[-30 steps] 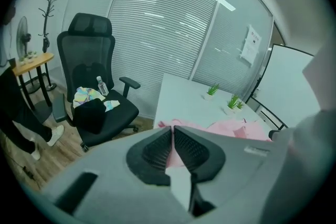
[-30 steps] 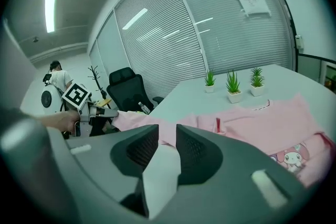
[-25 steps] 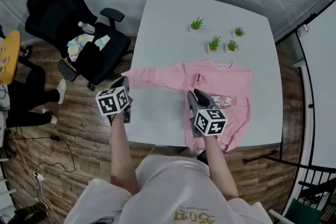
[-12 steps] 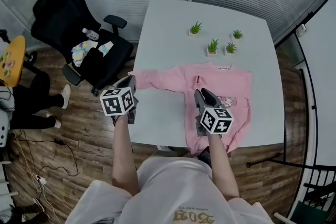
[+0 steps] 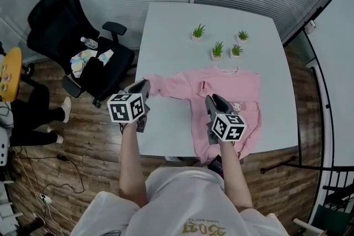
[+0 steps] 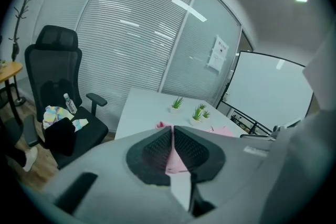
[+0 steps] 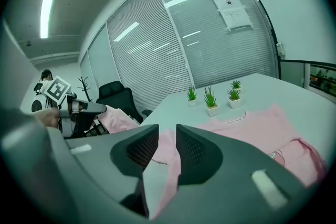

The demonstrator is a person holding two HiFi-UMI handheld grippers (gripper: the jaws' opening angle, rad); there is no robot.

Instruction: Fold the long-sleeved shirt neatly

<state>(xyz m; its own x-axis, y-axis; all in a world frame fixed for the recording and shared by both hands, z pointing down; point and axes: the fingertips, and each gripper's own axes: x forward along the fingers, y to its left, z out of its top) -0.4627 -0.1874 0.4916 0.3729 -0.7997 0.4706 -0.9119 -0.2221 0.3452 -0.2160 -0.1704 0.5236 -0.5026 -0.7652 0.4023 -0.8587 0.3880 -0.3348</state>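
Lying flat on the white counter point(image 5: 166, 30), the pink long-sleeved shirt point(image 5: 235, 88) has its long axis running 12 to 6 o'clock: collar point(image 5: 229, 69) at 12 toward the plants, hem at 6 and spilling over the near edge. One sleeve point(image 5: 168, 84) stretches out crosswise toward 9 o'clock, reaching the counter's edge.

L side: the left gripper point(image 5: 142, 85) has its jaws pressed together on that sleeve's cuff end, w/ a thin strip of pink cloth pinched between the ribbed black pads in the left gripper view point(image 6: 171, 134).

R side: the right gripper point(image 5: 213, 101) sits on the body's 9 o'clock edge, below the armpit. Its jaws are about half closed on a thicker fold of the shirt, and pink fabric fills the gap and droops beneath in the right gripper view point(image 7: 167, 135).

Containers: four small white pots point(image 5: 217, 56) at 12 o'clock of the shirt, each w/ a spiky green grass-like tuft.

Off the counter at 10 o'clock, a black office chair point(image 5: 61, 25) carries a clear bottle point(image 5: 88, 42) and some light patterned cloth on its seat.

Shirt fabric looks soft and matte, w/ a small cartoon print point(image 5: 238, 106) on the chest. Counter top is smooth and plain — floor point(image 5: 66, 141) is wood plank.
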